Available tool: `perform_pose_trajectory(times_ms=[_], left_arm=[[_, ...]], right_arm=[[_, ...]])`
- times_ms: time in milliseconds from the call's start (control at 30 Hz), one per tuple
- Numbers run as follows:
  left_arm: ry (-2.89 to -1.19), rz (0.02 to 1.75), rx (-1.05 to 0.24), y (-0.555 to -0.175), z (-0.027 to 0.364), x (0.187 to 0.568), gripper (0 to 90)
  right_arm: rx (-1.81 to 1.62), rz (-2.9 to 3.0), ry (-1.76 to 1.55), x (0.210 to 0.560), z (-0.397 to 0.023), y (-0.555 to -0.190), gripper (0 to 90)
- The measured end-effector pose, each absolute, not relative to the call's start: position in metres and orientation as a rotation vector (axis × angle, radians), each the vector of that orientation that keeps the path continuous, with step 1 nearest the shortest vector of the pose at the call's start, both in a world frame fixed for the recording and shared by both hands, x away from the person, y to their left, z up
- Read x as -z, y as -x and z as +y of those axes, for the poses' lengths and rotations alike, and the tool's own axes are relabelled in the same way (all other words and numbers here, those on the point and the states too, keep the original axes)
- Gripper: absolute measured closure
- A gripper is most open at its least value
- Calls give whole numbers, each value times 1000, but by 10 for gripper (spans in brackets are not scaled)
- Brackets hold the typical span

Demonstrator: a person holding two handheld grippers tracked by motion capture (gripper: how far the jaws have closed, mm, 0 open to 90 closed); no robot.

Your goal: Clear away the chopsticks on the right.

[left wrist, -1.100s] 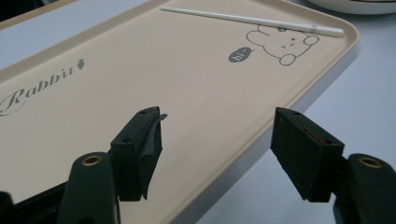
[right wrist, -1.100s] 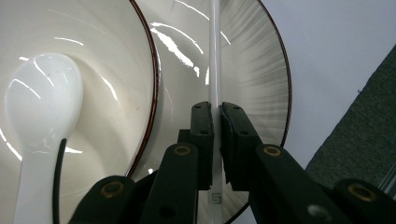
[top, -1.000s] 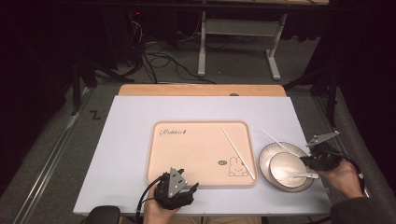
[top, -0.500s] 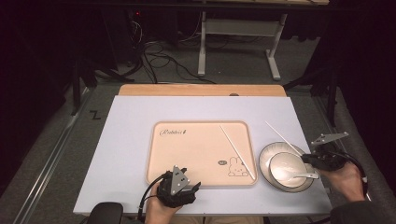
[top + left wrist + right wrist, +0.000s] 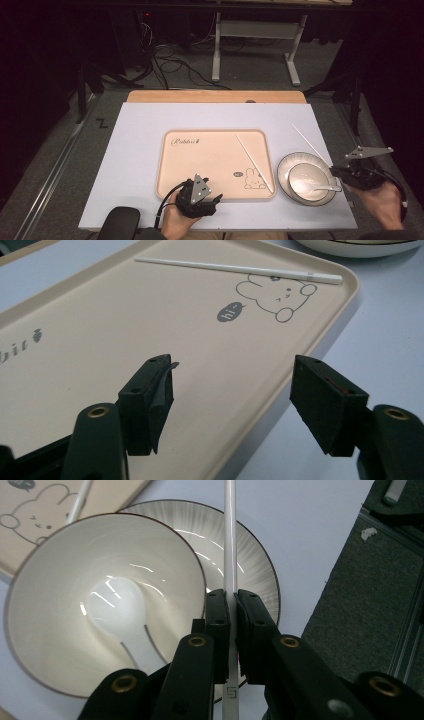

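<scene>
The white chopstick (image 5: 230,540) is clamped between the closed jaws of the right gripper (image 5: 231,605), held above the bowl's edge and the table's right side; in the high view it slants up and left from that gripper. Its mate (image 5: 254,162) already lies on the beige rabbit tray (image 5: 210,165), along the right rim, so one of the pair seems placed and this one probably follows. The left gripper (image 5: 230,385) hangs released over the tray's near edge, holding nothing. The bowl (image 5: 307,178), on its plate with a spoon (image 5: 117,610) inside, sits between the held chopstick and the tray.
</scene>
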State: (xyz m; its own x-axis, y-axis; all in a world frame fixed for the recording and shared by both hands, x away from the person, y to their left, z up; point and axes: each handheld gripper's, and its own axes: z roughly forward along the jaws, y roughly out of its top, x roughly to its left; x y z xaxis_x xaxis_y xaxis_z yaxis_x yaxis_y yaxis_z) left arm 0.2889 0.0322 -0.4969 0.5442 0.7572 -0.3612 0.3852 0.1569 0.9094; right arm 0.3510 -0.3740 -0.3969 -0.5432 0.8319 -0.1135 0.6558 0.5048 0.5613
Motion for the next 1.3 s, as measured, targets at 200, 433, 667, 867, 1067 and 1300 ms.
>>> perform_pose_trajectory(times_ms=[200, 433, 667, 867, 1067, 1300], left_arm=[[-1476, 1017, -348, -292, 26, 498, 340], [-1492, 994, -337, -295, 22, 497, 340], [-1499, 982, -334, -295, 20, 498, 339], [-1494, 987, -342, -294, 20, 497, 342], [-1495, 990, -348, -293, 21, 497, 342], [-1483, 998, -363, -291, 25, 497, 341]], right_arm=[[-661, 2371, -1241, 386, -357, -329, 859], [-707, 2373, -1268, 385, -333, -307, 859], [-743, 2398, -1265, 395, -310, -299, 859], [-780, 2417, -1269, 402, -294, -303, 858], [-787, 2436, -1242, 410, -281, -309, 859], [-770, 2473, -1193, 413, -260, -315, 858]])
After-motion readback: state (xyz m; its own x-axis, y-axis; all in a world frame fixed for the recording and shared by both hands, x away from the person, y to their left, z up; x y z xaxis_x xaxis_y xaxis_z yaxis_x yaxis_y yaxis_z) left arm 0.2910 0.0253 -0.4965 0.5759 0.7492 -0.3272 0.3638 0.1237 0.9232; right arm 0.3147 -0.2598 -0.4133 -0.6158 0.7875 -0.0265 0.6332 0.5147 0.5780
